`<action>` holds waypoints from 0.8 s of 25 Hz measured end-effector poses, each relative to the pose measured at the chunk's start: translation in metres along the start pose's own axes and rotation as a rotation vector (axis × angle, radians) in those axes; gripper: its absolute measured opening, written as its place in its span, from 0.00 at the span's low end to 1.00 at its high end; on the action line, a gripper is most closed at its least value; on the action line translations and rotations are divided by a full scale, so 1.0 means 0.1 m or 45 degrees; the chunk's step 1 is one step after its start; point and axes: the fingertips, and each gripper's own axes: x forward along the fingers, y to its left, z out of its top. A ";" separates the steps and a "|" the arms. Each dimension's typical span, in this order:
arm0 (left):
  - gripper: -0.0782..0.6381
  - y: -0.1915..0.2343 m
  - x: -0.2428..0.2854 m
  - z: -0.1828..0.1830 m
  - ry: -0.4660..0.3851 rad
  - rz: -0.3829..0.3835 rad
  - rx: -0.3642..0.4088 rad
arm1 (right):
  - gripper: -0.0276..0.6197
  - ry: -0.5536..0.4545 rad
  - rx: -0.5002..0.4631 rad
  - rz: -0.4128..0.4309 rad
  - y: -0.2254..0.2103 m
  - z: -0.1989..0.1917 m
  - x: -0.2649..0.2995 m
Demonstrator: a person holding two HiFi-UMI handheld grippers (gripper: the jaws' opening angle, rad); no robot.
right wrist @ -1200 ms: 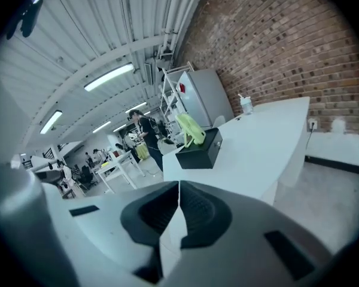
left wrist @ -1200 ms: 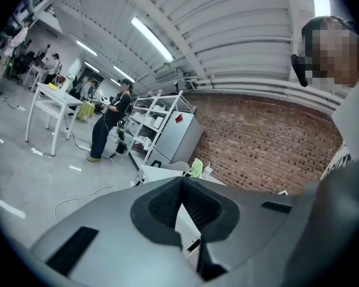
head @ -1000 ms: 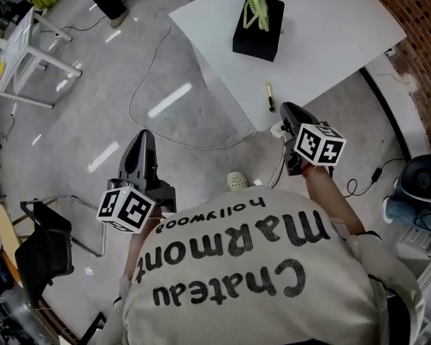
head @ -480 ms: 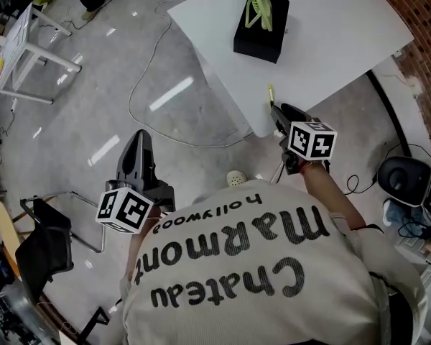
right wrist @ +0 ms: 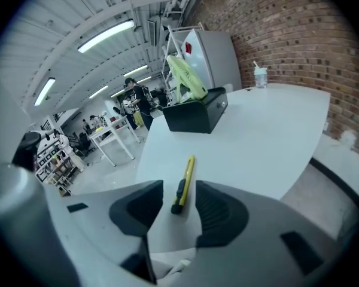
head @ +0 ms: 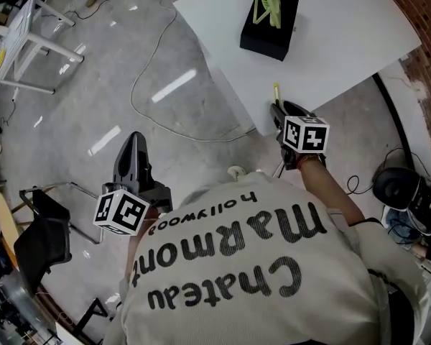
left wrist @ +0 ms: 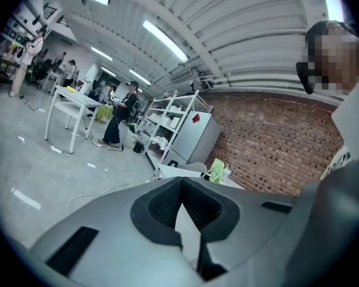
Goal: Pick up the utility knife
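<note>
R tongs (right wrist: 177, 191) opening, jaws either side of yellow utility knife (right wrist: 183, 183), not touching | knife flat on white table (right wrist: 257, 136) nr edge | L tongs (left wrist: 182, 181) closed, empty

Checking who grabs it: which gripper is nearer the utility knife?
Right. The right gripper, jaws opening, has the near end of the utility knife between them; the left gripper hovers over the floor, well away.

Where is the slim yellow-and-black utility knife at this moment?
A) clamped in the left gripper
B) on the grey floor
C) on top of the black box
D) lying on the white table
D: the slim yellow-and-black utility knife lies flat on the white table, its near end in the gap of the right gripper, whose jaws are opening and do not touch it.
</note>
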 end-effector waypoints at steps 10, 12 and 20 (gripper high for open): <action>0.11 0.07 0.02 0.03 -0.009 0.012 -0.008 | 0.29 0.059 -0.135 -0.082 0.04 -0.02 0.09; 0.11 0.11 0.03 0.03 -0.009 0.017 -0.013 | 0.26 0.066 -0.206 -0.097 0.04 -0.03 0.10; 0.11 0.14 0.08 -0.08 0.006 -0.029 -0.056 | 0.24 0.030 -0.283 -0.135 0.05 -0.03 0.09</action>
